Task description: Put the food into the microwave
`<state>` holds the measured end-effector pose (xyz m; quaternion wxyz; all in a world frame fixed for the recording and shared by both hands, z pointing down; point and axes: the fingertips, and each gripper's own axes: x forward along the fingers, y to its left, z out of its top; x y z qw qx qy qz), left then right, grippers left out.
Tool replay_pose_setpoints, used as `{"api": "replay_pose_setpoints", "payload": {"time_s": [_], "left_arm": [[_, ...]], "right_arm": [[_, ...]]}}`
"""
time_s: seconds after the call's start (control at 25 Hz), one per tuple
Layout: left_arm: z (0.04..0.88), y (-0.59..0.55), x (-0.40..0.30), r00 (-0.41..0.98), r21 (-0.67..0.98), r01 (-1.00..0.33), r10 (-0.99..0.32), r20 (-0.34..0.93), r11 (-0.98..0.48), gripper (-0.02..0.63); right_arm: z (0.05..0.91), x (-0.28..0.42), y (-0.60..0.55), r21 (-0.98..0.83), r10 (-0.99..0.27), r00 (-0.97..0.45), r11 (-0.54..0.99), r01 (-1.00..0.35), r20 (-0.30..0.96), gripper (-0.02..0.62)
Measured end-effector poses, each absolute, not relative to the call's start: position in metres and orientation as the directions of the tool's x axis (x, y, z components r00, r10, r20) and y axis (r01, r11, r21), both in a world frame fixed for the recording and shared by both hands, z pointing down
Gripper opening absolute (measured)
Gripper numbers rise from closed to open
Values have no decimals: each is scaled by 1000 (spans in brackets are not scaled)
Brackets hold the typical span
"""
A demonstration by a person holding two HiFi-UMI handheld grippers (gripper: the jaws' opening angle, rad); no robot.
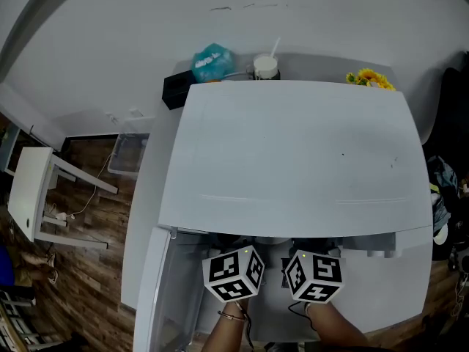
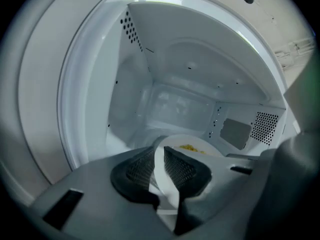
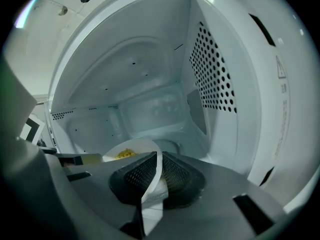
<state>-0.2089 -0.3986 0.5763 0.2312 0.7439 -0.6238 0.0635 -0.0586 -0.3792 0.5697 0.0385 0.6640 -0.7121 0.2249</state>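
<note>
The white microwave (image 1: pixel 293 152) stands open, its cavity straight ahead of both grippers. A white plate (image 2: pixel 172 143) is within the opening, just past the jaws. The left gripper (image 2: pixel 159 160) has its jaws nearly together, pinching the plate's rim on one side. The right gripper (image 3: pixel 159 168) pinches the opposite rim the same way. Yellow food (image 2: pixel 188 147) lies on the plate just beyond the jaws.
</note>
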Motion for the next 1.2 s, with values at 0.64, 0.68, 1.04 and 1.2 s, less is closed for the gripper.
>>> {"api": "replay_pose_setpoints", "payload": {"time_s": [0.64,0.68,1.04,1.2], "left_arm": [[572,-404,-207,195,245,-962,-928,319,-118,63],[572,-403,-207,195,245,-962,-928,318,-119,63],[561,-383,-211,182,242,-964,-935,304,-109,63],[555,-368,-211,176,249,-964,-933,314,-98,63]], "right_arm": [[572,-50,-379,-264,-934,-36,-63,-963,354,44],[572,-50,-379,-259,-935,-38,-58,-964,352,44],[562,-63,-368,-228,-939,-123,50,-972,320,44],[555,-69,-359,-226,-930,-172,100,-969,325,44]]}}
